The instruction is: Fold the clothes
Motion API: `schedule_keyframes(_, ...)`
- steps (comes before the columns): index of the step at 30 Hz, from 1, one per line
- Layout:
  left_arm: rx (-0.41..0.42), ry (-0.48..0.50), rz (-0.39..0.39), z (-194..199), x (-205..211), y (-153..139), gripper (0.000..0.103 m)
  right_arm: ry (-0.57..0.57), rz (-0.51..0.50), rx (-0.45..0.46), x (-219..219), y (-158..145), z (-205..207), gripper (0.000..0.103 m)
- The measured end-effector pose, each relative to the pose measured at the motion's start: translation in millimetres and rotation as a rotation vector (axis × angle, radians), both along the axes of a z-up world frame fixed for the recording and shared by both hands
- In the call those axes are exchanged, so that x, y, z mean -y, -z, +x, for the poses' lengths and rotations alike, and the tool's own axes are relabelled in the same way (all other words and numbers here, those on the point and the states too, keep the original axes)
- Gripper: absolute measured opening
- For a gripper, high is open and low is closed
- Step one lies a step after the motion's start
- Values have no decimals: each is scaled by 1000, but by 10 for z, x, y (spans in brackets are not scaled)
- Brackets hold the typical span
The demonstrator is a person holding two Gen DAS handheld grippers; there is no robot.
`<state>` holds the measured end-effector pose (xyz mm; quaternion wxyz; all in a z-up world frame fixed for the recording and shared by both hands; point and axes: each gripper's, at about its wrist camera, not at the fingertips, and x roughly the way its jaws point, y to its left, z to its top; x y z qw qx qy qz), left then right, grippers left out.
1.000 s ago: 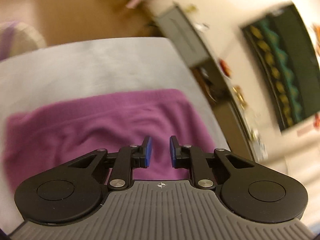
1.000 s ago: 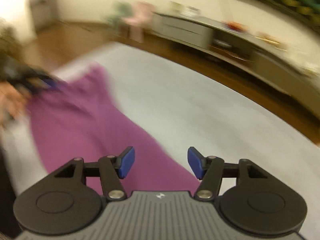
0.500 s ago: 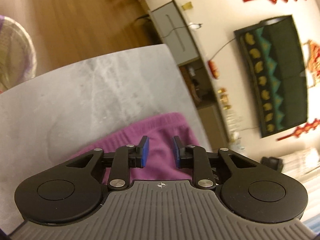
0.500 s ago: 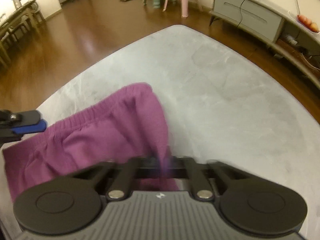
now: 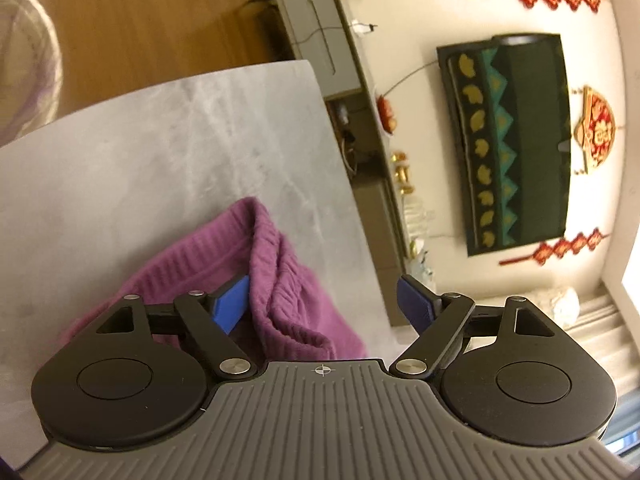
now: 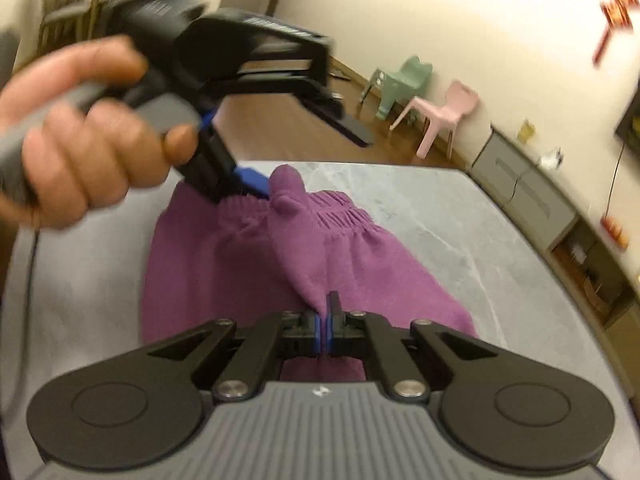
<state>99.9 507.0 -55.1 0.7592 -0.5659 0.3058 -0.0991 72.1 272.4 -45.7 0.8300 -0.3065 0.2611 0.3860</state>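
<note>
The purple trousers (image 6: 320, 256) are spread on the grey tabletop (image 6: 460, 208), long axis running away from the right hand-held gripper (image 6: 323, 328), which is clamped on a raised fold. The left hand-held gripper (image 5: 320, 304) is held wide over the waistband (image 5: 264, 240).

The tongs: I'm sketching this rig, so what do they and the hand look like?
Both tongs, left and right, have black linkage arms, round black discs, blue finger pads, silver pivot screws and a ribbed grey body. The left hand is bare.
</note>
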Motion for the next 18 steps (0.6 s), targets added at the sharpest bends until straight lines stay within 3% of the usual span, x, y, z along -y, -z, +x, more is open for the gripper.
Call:
schedule_keyframes(4, -25, 71, 68, -43, 100, 33, 68, -4, 36, 6, 13, 21, -205, 3)
schedule_keyframes(5, -24, 87, 85, -41, 138, 40, 55, -3, 65, -15, 31, 9, -229, 3)
schedule_keyframes(6, -17, 101, 112, -39, 177, 32, 17, -5, 90, -41, 42, 9, -235, 3)
schedule_keyframes(7, -11, 115, 147, -41, 206, 8, 0, -6, 115, -67, 53, 8, -240, 3)
schedule_keyframes(10, 145, 70, 102, -440, 78, -281, 0, -7, 150, -92, 202, -117, -294, 9)
schedule_keyframes(11, 130, 53, 111, -519, 7, -265, 0, -4, 183, -106, 330, -197, -332, 22)
schedule_keyframes(12, 101, 37, 125, -585, -69, -228, 0, -2, 217, -120, 463, -280, -371, 46)
schedule_keyframes(14, 17, 28, 144, -654, -169, -94, 0, 64, 241, -163, 770, -209, -426, 67)
schedule_keyframes(15, -44, 41, 146, -645, -184, 14, 0, 98, 252, -184, 924, -169, -453, 65)
schedule_keyframes(18, -43, 66, 171, -713, -118, -37, 0, 201, 285, -248, 1387, -52, -535, 63)
